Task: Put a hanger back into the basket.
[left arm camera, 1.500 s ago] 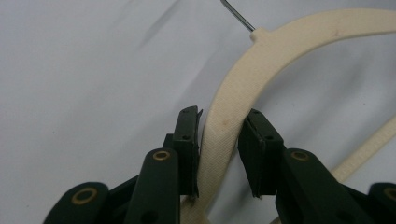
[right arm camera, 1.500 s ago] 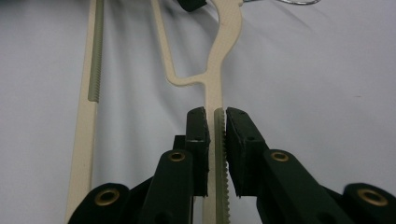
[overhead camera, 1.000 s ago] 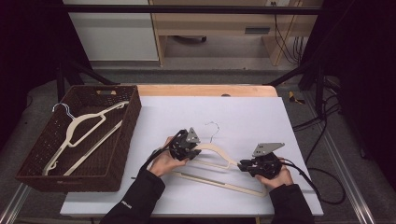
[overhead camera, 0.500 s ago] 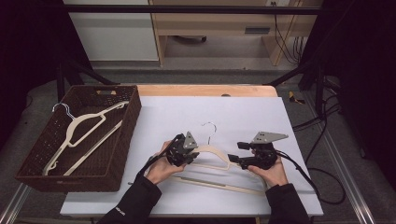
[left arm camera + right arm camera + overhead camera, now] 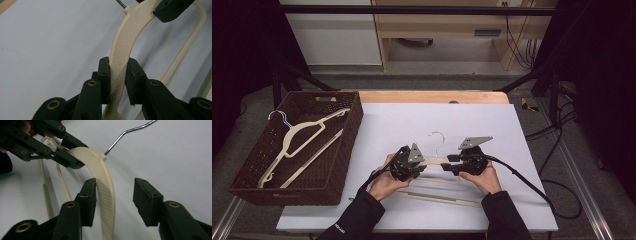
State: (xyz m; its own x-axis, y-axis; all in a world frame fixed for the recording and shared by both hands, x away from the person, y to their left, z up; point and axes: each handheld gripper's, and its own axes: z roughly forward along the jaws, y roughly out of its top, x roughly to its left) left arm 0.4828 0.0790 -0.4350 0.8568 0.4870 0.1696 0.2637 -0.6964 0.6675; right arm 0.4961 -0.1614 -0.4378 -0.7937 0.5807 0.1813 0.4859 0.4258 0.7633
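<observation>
Cream plastic is what both tongs are working on: a hanger (image 5: 438,162) with a wire hook, raised just above the white table (image 5: 382,125) near its front edge. The left tongs (image 5: 411,166) are clamping one shoulder of that hanger (image 5: 120,67), pads pressing on both faces of the flat arm. The right tongs (image 5: 452,165) are straddling the other shoulder (image 5: 106,195); their jaws have just been closing after swinging wide half a second ago, yet a clear gap is showing on one side of the plastic, so they are not gripping it.

Compared with a second ago, both hands are sitting farther up the table, the hanger is riding with them, and the right tongs, which were then out at the hanger's far end, are now standing close to the hook. A second hanger (image 5: 439,199) is lying flat on the table just in front of the hands.

Judging from this, the person is re-gripping on the right to get a balanced two-point hold before carrying the hanger to the brown wicker basket (image 5: 343,150) at the left, where another cream hanger (image 5: 299,137) is lying. The right jaws probably need to finish closing first.
</observation>
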